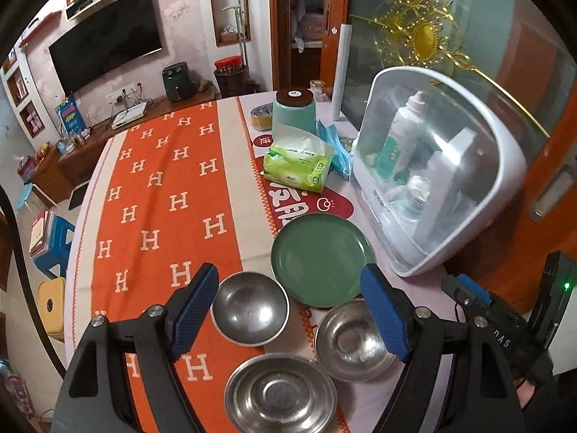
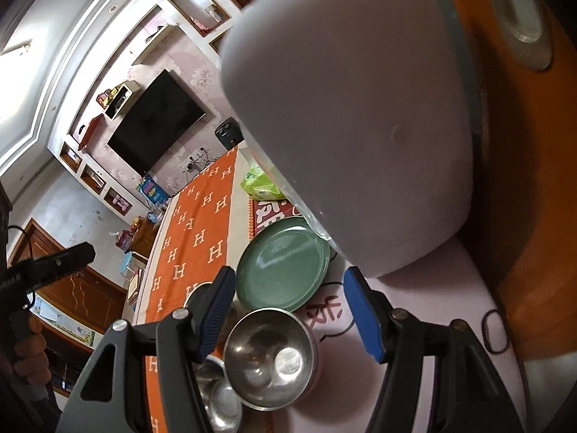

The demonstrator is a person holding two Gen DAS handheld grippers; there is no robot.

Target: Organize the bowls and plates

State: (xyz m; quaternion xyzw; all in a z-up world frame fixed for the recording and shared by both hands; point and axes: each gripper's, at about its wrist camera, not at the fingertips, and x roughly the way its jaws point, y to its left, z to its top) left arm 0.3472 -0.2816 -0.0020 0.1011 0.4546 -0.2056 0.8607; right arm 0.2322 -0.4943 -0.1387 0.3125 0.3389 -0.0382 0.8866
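**Both claws spread and empty above the dishes; first pick not yet made**

The left claw [image 1: 288, 312] is spread wide with nothing between its blue pads. In its own view a small steel bowl [image 1: 250, 312] sits right between the fingertips, lower down on the table [image 1: 162, 187]. Just beyond the right-hand pad lies the green plate [image 1: 321, 258], flat on the cloth. Under that same pad is a second steel bowl [image 1: 355, 342], and nearer the camera, below the claw's gap, a shallow steel dish [image 1: 281, 397]. All four stand close together, the plate's near rim touching or just overlapping the two bowls; I cannot tell which. Beyond the plate, to the right, stands a white domed storage box [image 1: 436, 173] with a clear front, and farther off a pack of wipes [image 1: 297, 166].

The right claw [image 2: 286, 310] is likewise spread and holds nothing. A steel bowl sits below its gap, the green plate just beyond its fingertips, and the domed box looms close above.

By my judgement this is the approach step: nothing is grasped, nothing stacked. The next move calls for one claw to drop onto a bowl's rim, one pad inside and one outside, and pinch firmly. The polished steel looks slippery, and the neighbours are close enough to get knocked.
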